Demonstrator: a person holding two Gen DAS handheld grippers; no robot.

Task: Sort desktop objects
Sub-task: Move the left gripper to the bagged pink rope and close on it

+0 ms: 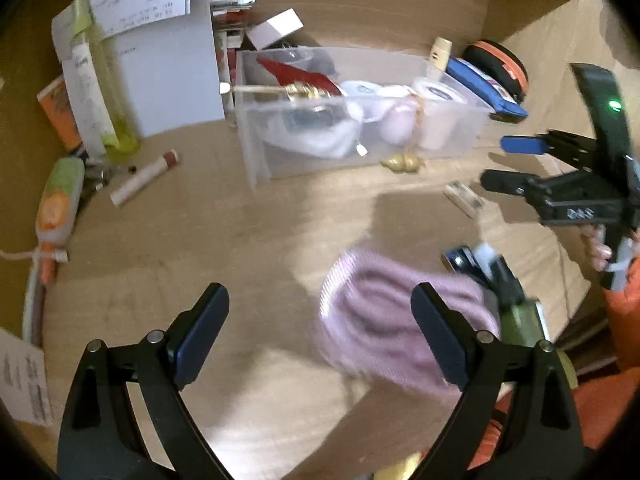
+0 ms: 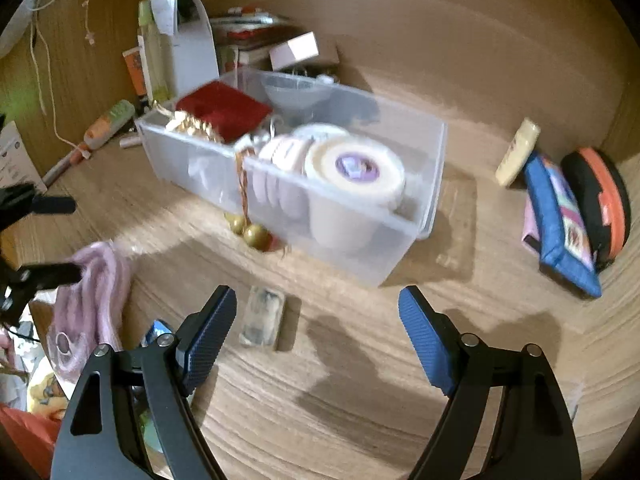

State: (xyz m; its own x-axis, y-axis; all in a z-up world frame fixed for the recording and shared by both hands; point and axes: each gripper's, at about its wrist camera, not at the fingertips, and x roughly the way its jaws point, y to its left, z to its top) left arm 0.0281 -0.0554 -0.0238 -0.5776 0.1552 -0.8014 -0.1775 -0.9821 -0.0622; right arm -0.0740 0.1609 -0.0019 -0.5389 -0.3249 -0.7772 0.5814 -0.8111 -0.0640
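Note:
A clear plastic bin (image 1: 256, 160) (image 2: 400, 264) stands on the wooden desk, holding a red pouch (image 2: 224, 110), white cups (image 2: 356, 168) and gold trinkets. A pink knitted cloth (image 1: 384, 320) (image 2: 96, 292) lies on the desk in front of it. My left gripper (image 1: 320, 332) is open and empty just above the cloth's left side. My right gripper (image 2: 316, 336) is open and empty above bare desk; in the left wrist view it (image 1: 500, 164) hovers at the right. A small clear packet (image 2: 262, 316) (image 1: 464, 196) lies between bin and right gripper.
A lip balm tube (image 1: 144, 178), an orange-green tube (image 1: 58, 204) and upright boxes (image 1: 168, 72) sit at the left. A blue pouch (image 2: 560, 220), an orange-black case (image 2: 600, 196) and a cream bottle (image 2: 518, 152) lie at the right. A wooden wall runs behind.

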